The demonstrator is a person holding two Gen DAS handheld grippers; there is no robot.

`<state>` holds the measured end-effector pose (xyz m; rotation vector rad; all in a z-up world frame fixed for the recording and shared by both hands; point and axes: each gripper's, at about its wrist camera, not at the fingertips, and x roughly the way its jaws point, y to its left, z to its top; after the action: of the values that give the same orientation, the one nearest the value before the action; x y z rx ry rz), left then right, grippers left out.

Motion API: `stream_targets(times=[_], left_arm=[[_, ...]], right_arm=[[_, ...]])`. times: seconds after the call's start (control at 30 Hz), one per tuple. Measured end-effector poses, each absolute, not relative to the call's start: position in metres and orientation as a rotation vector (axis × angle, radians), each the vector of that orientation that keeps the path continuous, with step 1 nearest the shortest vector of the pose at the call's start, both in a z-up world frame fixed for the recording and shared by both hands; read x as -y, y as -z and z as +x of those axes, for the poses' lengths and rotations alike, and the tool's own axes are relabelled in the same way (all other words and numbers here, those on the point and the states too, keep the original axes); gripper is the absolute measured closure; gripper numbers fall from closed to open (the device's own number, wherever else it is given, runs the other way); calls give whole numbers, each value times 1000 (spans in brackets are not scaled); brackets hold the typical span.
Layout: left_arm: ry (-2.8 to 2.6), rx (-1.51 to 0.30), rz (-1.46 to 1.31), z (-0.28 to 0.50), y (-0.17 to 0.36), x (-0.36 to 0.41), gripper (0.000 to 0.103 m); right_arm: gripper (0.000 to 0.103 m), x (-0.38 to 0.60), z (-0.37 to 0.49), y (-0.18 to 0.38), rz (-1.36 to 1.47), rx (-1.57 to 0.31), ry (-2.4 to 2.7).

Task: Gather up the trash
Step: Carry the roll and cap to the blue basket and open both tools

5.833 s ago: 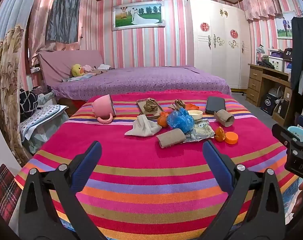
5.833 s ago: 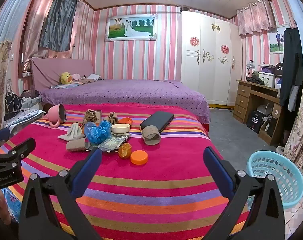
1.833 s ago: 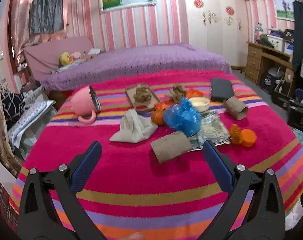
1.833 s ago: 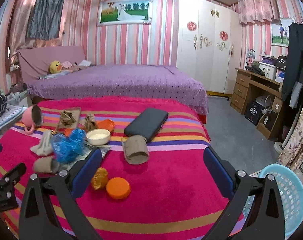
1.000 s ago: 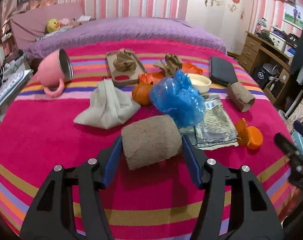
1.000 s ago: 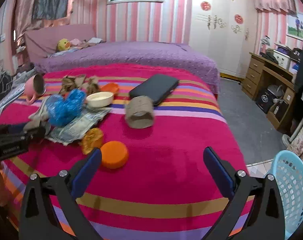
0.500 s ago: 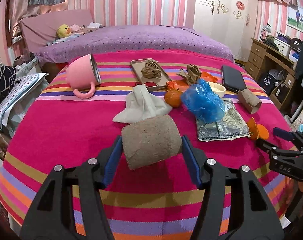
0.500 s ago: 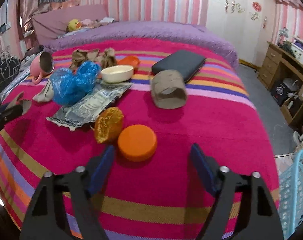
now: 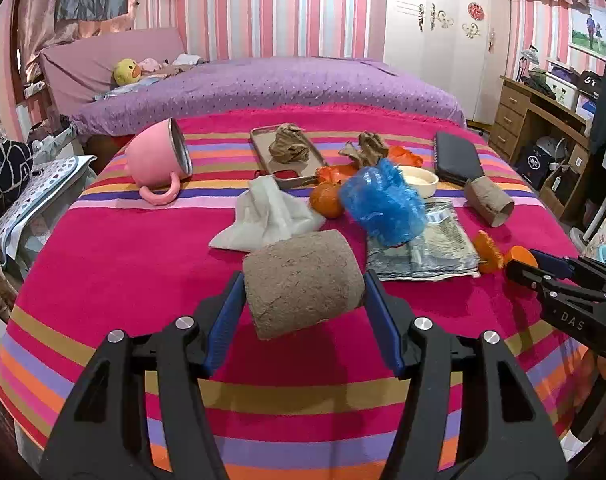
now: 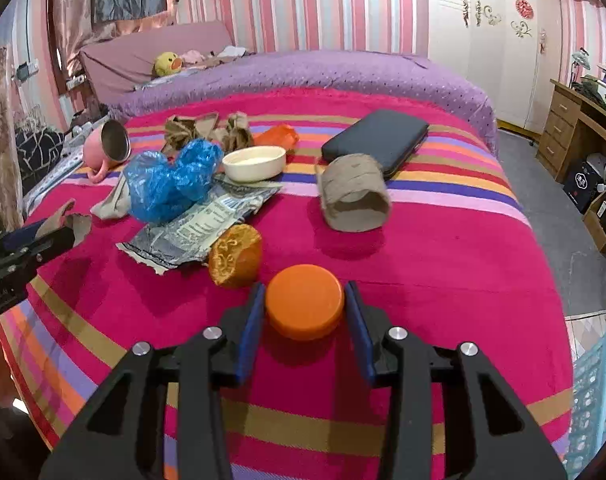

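Right wrist view: the right gripper (image 10: 305,314) straddled the orange lid (image 10: 304,301) lying flat on the striped blanket (image 10: 443,280) — jaws closing, pads at its left and right edges.
Left wrist view: the left gripper (image 9: 305,312) stayed clamped on the cardboard roll (image 9: 303,282), its long axis running across the fingers.
Basket: the blue basket (image 10: 597,392) stood on the floor, near right — nearer the right hand.

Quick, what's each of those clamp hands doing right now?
Left gripper: closed on the brown cardboard roll.
Right gripper: jaws closing, pads against the orange cap.
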<state>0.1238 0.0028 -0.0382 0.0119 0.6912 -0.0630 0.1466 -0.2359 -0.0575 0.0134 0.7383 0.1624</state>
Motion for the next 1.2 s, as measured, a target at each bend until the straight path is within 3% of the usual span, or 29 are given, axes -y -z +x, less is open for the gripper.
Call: stream_targets(times=[0.4, 0.6, 1.2], left_arm=[[132, -616, 71, 102, 9, 87, 45], [244, -589, 28, 93, -5, 167, 45], [638, -679, 194, 42, 38, 420, 45]], right_arm=[[63, 316, 89, 2, 40, -547, -86], [63, 399, 51, -10, -25, -558, 46], [63, 614, -43, 14, 134, -566, 434]])
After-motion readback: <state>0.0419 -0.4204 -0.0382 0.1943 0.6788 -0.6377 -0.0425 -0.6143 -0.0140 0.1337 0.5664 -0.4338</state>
